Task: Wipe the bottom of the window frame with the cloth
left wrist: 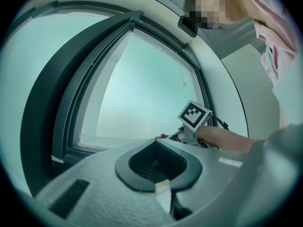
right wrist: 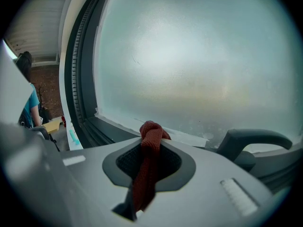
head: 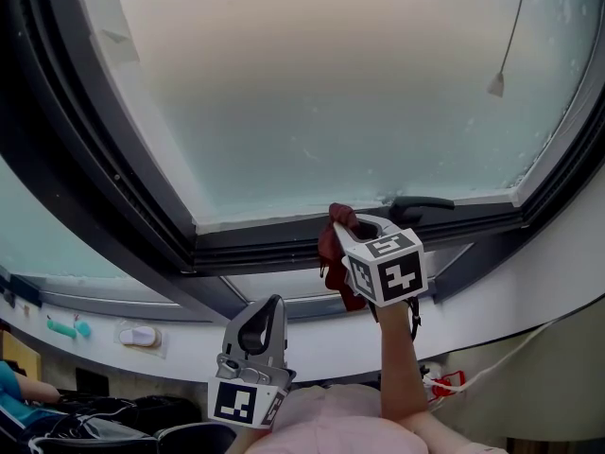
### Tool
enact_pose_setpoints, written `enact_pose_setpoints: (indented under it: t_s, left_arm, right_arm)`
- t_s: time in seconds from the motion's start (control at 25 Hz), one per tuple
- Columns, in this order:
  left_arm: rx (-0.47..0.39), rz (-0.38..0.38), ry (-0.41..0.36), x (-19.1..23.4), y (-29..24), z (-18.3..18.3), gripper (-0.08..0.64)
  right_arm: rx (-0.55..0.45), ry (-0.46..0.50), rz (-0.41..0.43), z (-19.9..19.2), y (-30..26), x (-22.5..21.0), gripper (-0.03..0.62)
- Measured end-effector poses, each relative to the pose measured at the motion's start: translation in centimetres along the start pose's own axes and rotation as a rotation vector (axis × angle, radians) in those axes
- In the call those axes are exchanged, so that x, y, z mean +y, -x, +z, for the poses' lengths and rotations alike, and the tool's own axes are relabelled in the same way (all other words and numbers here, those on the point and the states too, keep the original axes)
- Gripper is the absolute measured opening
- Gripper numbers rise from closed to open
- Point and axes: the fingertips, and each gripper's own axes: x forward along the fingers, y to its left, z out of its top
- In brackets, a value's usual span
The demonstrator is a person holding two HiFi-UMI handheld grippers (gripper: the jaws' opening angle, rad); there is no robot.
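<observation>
The right gripper [head: 357, 227] is clenched on the red cloth [right wrist: 150, 136]. A bunched knot of it pokes out past the jaw tips and the rest trails back between the jaws. In the head view the cloth is up at the bottom of the window frame [head: 265, 239], toward the right end of that dark rail and just left of the handle [head: 421, 203]. The right gripper view shows the knot over the inner edge of the rail. Whether it actually presses on the rail or sits just off it, I cannot tell.

The left gripper [head: 274, 308] hangs well below the frame, near the person's body. Its jaws are together with nothing between them, and it takes no part in the work.

As for progress, picking up the cloth and bringing it to the rail look done. The wiping itself seems to be starting or under way. The rail looks equally dark along its whole length, with no mark showing which stretch has been wiped. Most of it, running left from the cloth to the far corner, probably remains, along with the short stretch under the handle.
</observation>
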Motion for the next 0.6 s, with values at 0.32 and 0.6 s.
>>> enact_pose_setpoints:
  t_s: [0.32, 0.6]
  left_arm:
    - [0.003, -0.010, 0.006, 0.0, 0.1, -0.1, 0.000]
    - [0.004, -0.003, 0.011, 0.3, 0.4, -0.1, 0.000]
  right_arm:
    - [0.009, 0.017, -0.049, -0.2, 0.4, -0.8, 0.055]
    - [0.000, -0.010, -0.056, -0.4, 0.7, -1.5, 0.055]
